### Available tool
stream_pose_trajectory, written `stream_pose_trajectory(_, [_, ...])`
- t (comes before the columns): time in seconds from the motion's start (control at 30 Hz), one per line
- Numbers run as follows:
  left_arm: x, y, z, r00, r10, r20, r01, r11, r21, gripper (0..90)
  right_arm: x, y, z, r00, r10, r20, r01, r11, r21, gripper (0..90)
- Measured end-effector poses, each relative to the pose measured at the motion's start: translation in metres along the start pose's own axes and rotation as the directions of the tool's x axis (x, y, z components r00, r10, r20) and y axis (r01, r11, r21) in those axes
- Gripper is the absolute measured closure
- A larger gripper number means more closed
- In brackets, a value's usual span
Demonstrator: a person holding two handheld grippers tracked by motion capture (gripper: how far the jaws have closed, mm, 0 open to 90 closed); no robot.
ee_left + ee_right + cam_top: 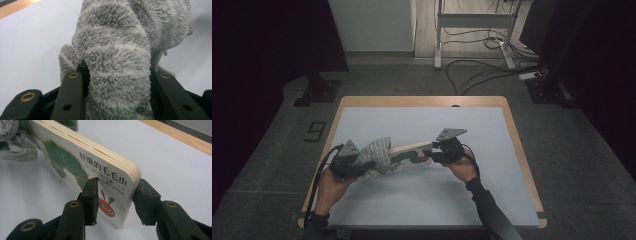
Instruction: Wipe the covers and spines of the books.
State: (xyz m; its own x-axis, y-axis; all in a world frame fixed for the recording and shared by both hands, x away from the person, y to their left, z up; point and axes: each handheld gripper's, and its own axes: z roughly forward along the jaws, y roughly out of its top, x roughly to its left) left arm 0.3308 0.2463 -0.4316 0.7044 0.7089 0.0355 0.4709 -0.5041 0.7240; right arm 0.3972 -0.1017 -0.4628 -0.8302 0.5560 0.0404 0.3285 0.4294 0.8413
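Two hand-held grippers are engaged over the white table surface [422, 200], each working on one end of a children's board book [100, 165].

Right gripper [437, 152]: clenched on the book's near end. In the right gripper view both black jaws press the book from opposite faces, one against the printed cover beside the caterpillar's red head, the other against the back. The cover carries a green caterpillar picture and a line of Chinese characters. The book is tilted on edge, its thick pages facing upward.

Left gripper [357, 162]: clamped on a grey fluffy cloth [120, 50]. In the left gripper view the cloth bulges up between both jaws and hides whatever lies behind it. A faint green tint shows on the pile low between the jaws.

Position: in the high view the book [409, 152] spans between the two grippers, lifted off the table, roughly midway between the left and right edges and somewhat nearer the front edge than the far one. The cloth [377, 155] is draped against the book's left end; in the right gripper view it [15, 142] sits at the book's far end, touching it.

Table: a wooden border [422, 101] frames the white surface.
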Motion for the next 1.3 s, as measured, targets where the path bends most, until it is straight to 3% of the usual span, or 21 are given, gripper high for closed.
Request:
stream_pose_trajectory(0.13, [0.004,-0.003,-0.001,0.9998,0.000,-0.018,0.001,0.9998,0.021,59.8,0.000,0.000,0.000,1.0000,0.001,-0.001,-0.001,1.000,0.000,55.7])
stream_pose_trajectory(0.37, [0.021,-0.016,-0.013,0.9974,-0.047,-0.054,0.049,0.9986,0.022,59.6,-0.001,0.000,0.000,1.0000,0.002,-0.006,-0.002,1.000,-0.001,55.8])
stream_pose_trajectory(0.77, [0.052,-0.027,-0.027,0.9855,-0.094,-0.141,0.097,0.9952,0.013,58.7,-0.001,0.000,0.000,1.0000,0.004,-0.002,-0.004,1.000,0.001,55.8])
stream_pose_trajectory(1.03, [0.066,-0.018,-0.018,0.9771,-0.105,-0.185,0.109,0.9940,0.012,57.2,0.000,0.000,0.000,1.0000,0.001,-0.002,-0.001,1.000,0.003,55.8])
stream_pose_trajectory(1.3, [0.082,-0.010,0.007,0.9693,-0.135,-0.205,0.142,0.9897,0.018,55.5,0.000,0.000,-0.001,1.0000,0.004,-0.005,-0.004,1.000,0.000,55.8])
